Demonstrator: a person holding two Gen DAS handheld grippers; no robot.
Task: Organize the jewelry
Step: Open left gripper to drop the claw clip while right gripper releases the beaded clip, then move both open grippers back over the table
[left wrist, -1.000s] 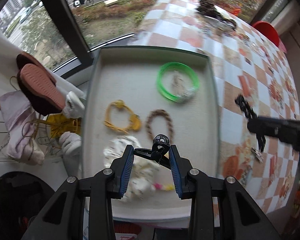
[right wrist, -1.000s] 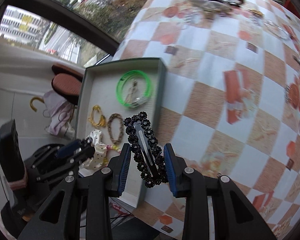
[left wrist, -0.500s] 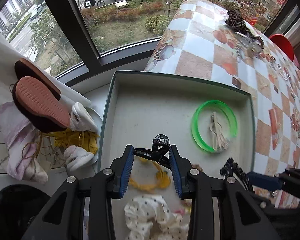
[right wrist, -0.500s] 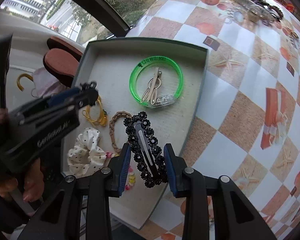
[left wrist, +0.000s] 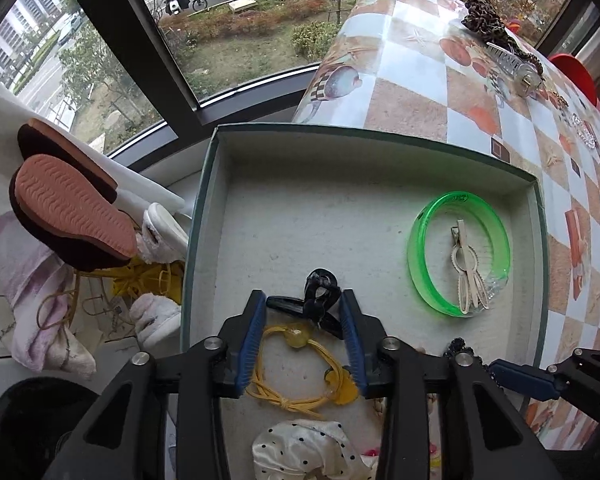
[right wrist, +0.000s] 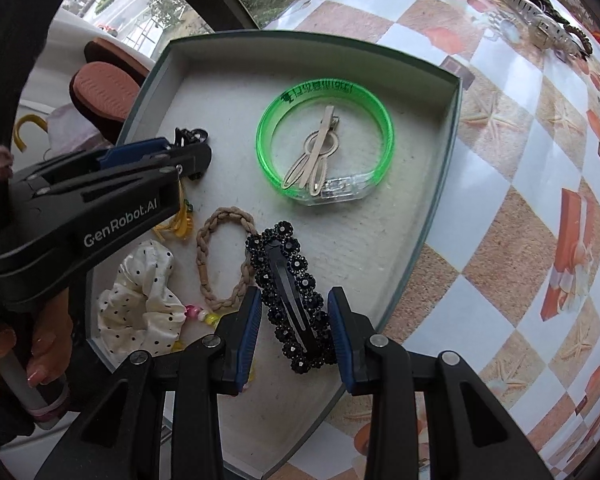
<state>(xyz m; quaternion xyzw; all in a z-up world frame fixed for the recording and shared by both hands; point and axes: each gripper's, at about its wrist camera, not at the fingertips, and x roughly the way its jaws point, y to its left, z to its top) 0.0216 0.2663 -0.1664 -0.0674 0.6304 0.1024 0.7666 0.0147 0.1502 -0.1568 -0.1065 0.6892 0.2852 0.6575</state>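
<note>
Left wrist: both grippers (left wrist: 303,334) (right wrist: 293,326) point steeply down.

- Table (right wrist: 500,184) under a checkered cloth of orange-brown and white squares, printed with starfish and shells.
- At the near left edge, directly on the cloth, an open shallow box (right wrist: 452,120) with dark green walls and a pale floor.
- At the far right end, a loose heap of accessories (left wrist: 500,44) — a leopard-print piece, a clear toothed clip, dark braided bands.
- Along the right edge, a few small glittering pieces (left wrist: 584,136) — too small to name.
</note>
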